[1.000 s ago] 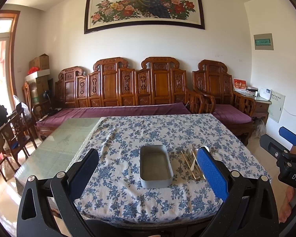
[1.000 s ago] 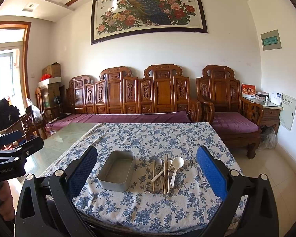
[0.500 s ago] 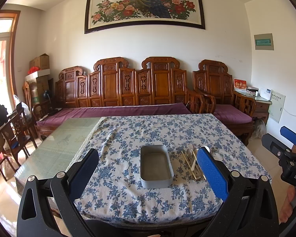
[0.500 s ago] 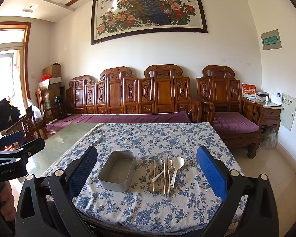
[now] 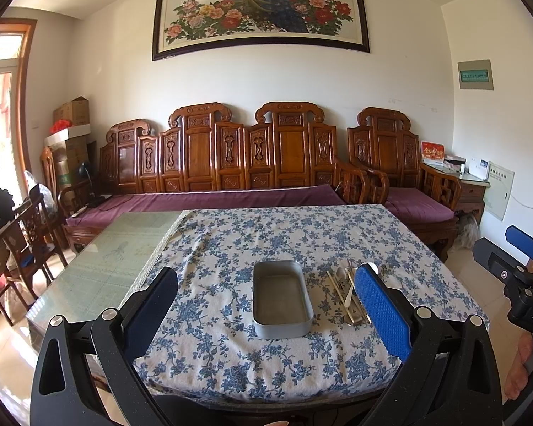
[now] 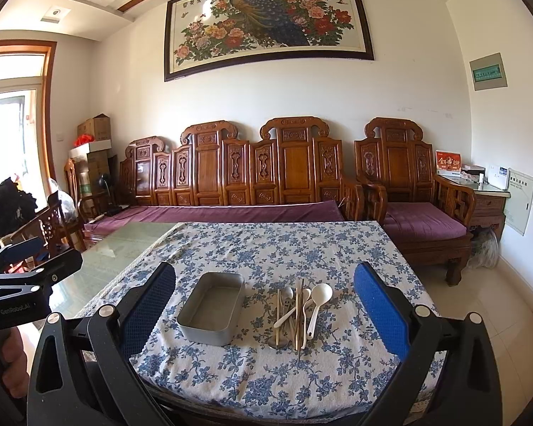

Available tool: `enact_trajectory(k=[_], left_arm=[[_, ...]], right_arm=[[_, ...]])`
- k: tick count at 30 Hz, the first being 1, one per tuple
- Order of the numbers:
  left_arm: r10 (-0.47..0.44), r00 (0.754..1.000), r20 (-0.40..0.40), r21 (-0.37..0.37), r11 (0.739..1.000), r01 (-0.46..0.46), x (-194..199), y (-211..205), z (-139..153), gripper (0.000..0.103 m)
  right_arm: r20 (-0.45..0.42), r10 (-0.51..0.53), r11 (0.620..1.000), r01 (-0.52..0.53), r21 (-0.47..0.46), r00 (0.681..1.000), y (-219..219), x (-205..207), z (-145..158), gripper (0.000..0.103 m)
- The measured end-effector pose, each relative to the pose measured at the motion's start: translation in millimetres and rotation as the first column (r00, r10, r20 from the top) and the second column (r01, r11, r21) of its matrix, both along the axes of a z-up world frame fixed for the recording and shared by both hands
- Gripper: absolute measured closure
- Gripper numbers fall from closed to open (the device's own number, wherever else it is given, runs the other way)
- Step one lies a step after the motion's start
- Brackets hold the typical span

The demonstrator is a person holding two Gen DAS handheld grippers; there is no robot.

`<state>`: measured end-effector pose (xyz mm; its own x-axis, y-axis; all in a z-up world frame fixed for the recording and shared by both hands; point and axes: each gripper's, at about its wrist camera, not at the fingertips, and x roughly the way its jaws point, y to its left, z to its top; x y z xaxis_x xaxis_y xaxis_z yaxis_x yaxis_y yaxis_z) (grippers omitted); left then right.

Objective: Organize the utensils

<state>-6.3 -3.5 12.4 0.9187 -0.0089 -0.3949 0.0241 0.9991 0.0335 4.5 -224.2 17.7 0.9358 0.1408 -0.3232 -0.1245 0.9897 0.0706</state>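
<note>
Floral tablecloth [image 6: 266, 248]: grey metal tray [image 6: 211, 307] beside utensils [image 6: 298, 314]; both tools [image 5: 266, 305] [image 6: 264, 305] spread, unloaded.

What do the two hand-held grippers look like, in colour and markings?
The left hand-held gripper and the right hand-held gripper each have a black frame with silver rivets and two fingers faced with blue textured pads. White lettering marks the black bodies: "GenRobot.AI" and "DAS".
</note>
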Motion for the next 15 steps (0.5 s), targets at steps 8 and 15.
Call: enact_trajectory(k=[8,15], left_arm=[[-0.003,1.0,0.003,0.001,1.0,0.003,0.9,-0.7,-0.6,0.006],[-0.009,1.0,0.005,-0.001,1.0,0.009,-1.3,-0.5,0.9,0.006]], right_arm=[[0.006,-0.001,1.0,0.001,-0.001,1.0,-0.4,-0.8,2.0,0.002],[0.009,0.0,1.0,0.0,0.0,1.0,-0.6,-2.3,4.9,0.002]])
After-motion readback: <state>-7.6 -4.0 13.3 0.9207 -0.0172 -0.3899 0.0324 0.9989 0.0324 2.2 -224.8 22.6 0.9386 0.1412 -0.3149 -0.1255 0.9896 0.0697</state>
